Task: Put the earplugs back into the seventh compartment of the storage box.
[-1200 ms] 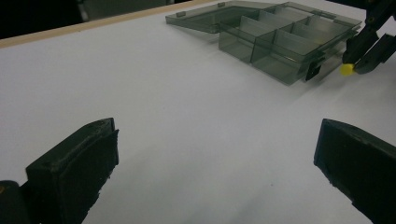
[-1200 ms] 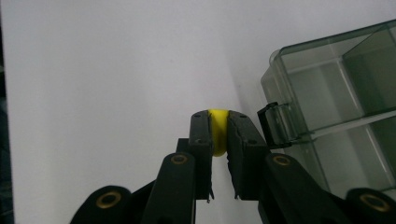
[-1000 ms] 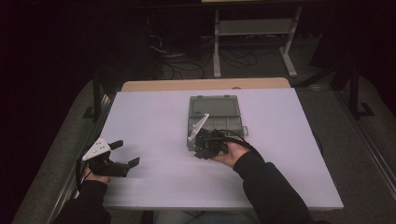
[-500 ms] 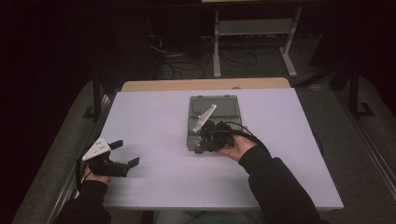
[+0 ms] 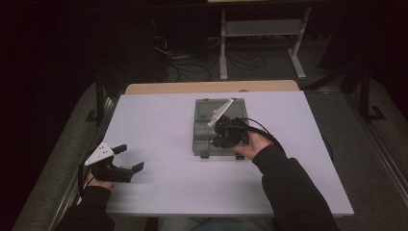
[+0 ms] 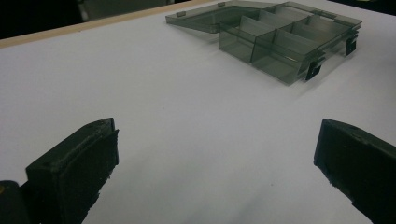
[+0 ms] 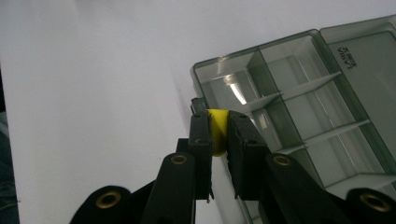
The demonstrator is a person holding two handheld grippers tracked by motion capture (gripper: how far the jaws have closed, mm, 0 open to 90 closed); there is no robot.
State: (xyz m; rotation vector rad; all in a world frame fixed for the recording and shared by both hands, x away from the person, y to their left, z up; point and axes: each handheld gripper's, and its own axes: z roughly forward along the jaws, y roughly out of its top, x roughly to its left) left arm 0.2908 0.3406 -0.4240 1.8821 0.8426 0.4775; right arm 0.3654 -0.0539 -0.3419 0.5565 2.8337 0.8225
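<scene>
A smoky clear compartment box (image 5: 208, 130) (image 6: 280, 42) (image 7: 299, 107) lies open in the middle of the white table, its lid (image 5: 214, 108) flat behind it. My right gripper (image 5: 217, 136) (image 7: 217, 135) hovers over the box's front compartments, shut on a small yellow piece (image 7: 217, 128) pinched between its pads. At the table's front left my left gripper (image 5: 127, 159) (image 6: 215, 172) rests open, with only bare table between its jaws. The box's compartments look empty.
The white table top (image 5: 159, 125) has free room left and right of the box. A wooden strip (image 5: 211, 87) runs along the far edge. Beyond it stand a metal stand (image 5: 262, 29) and cables on the dark floor.
My right gripper has risen and moved away from me, from the box's front edge to over its compartments, still holding the yellow piece. The left gripper has stayed put.
</scene>
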